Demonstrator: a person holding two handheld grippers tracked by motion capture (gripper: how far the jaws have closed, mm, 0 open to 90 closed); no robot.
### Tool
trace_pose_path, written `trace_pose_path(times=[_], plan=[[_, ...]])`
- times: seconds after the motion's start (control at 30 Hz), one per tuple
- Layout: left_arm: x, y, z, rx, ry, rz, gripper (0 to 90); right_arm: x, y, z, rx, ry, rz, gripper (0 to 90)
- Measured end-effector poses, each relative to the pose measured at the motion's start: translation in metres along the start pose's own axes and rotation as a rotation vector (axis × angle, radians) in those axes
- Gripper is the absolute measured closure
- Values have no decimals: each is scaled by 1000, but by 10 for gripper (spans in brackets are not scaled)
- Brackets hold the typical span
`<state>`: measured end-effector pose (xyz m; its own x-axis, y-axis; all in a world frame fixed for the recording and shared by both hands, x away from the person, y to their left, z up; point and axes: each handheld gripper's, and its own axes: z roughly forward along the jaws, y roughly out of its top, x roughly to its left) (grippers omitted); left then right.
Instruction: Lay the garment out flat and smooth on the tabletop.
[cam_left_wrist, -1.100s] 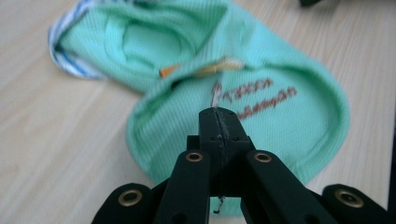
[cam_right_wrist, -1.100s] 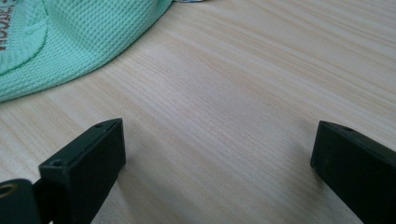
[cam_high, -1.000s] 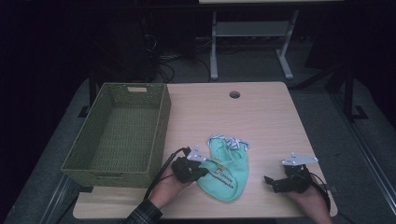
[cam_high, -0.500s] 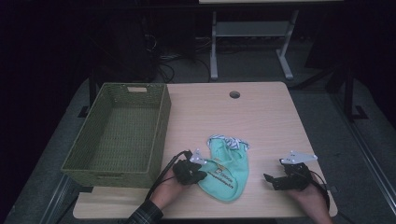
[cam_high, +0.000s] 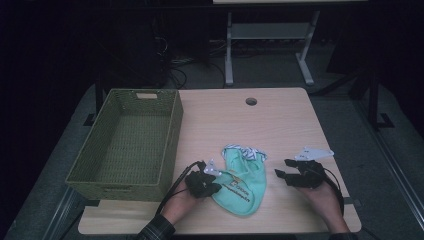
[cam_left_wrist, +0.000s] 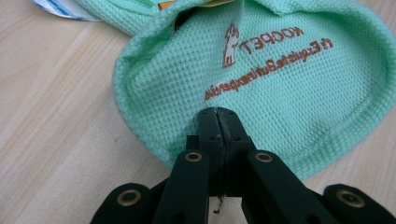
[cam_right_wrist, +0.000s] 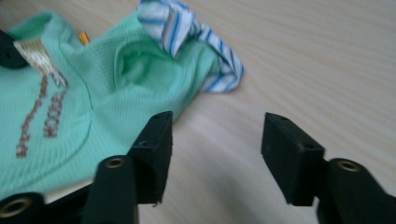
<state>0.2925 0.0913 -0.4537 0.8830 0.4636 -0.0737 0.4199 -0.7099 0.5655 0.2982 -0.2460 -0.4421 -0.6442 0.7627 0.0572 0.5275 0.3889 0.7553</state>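
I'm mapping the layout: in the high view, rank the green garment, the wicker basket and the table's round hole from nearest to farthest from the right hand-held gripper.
From the right hand-held gripper:
1. Green garment, just to its left.
2. Round hole, up the table near the far edge.
3. Wicker basket, across the table on the left side.

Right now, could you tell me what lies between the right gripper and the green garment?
Only bare tabletop, as the high view shows; the right gripper stands open beside the green garment.
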Motion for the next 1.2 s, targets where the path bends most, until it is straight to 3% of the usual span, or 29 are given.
trace_pose_path(times=[0.2, 0.4, 0.47, 0.6, 0.97, 1.2], plan=[[0, 0, 0, 2, -2, 1, 891, -3, 18, 12, -9, 26, -12, 592], [2, 0, 0, 0, -9, 0, 890, -7, 34, 27, -20, 63, -10, 667], [1, 0, 0, 4, -10, -1, 890, -9, 38, 35, 17, 74, -17, 685], [2, 0, 0, -1, -14, -4, 891, -8, 44, 47, 15, 81, -23, 738], [3, 0, 0, 0, -23, -10, 890, -9, 42, 73, 39, 87, 1, 780], [3, -1, 0, -7, -26, -17, 890, -9, 38, 80, 57, 95, 7, 875]])
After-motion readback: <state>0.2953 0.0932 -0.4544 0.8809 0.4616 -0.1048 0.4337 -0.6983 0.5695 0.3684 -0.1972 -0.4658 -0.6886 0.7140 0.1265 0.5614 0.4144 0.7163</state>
